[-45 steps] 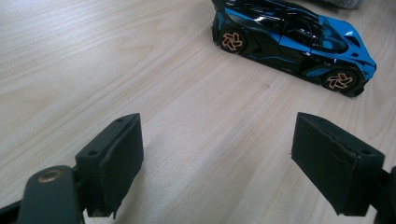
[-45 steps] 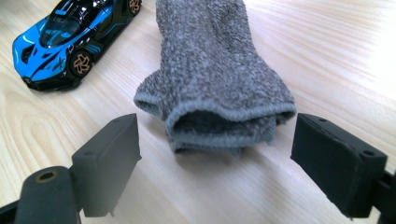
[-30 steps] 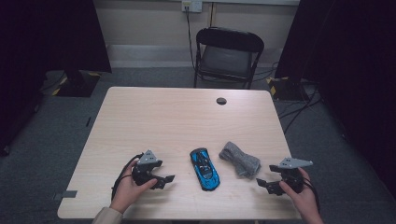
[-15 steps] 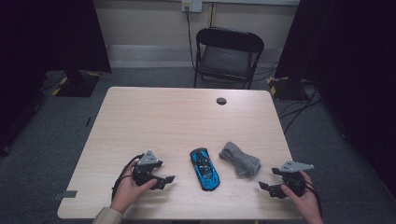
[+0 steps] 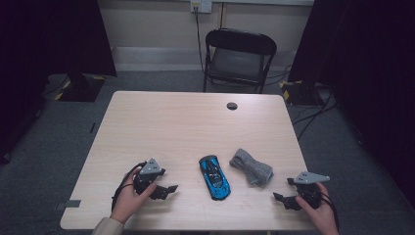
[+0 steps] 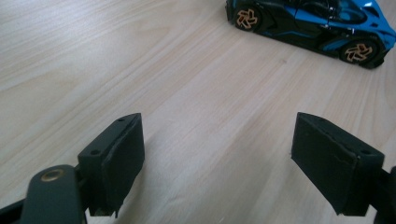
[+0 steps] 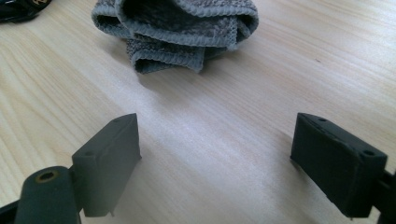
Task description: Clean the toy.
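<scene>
Holding both tools low w/ nothing between the jaws, you've got the left gripper (image 5: pixel 166 188) spread wide over bare table (image 5: pixel 171 127), and the right gripper (image 5: pixel 284 199) just as wide, also empty.

Where things sit: the blue toy car (image 5: pixel 214 177) is ahead of your left gripper (image 6: pixel 212 158) and off to its right side, apart from the pads. The grey cloth (image 5: pixel 251 166) lies straight ahead of your right gripper (image 7: pixel 215 158), a bit toward its left pad, near but not touching.

Risks, as I judge them:
- Car is on wheels. Nudge it w/ one pad before the other lands and it'll prob roll away or pivot.
- Cloth is soft and bunched. A shallow pinch may catch just one fold, so it unrolls or drags.
- Car and cloth sit near each other, so both tools closing in at once could bump.

Views differ: the left gripper view gives the car's (image 6: pixel 308 25) orange wheels and side profile; the right gripper view gives the cloth's (image 7: pixel 177 28) knit ribbing and rolled folds. High view adds the layout, plus a folding chair (image 5: pixel 239 58) and small dark disc (image 5: pixel 232 105) far beyond both tools.
</scene>
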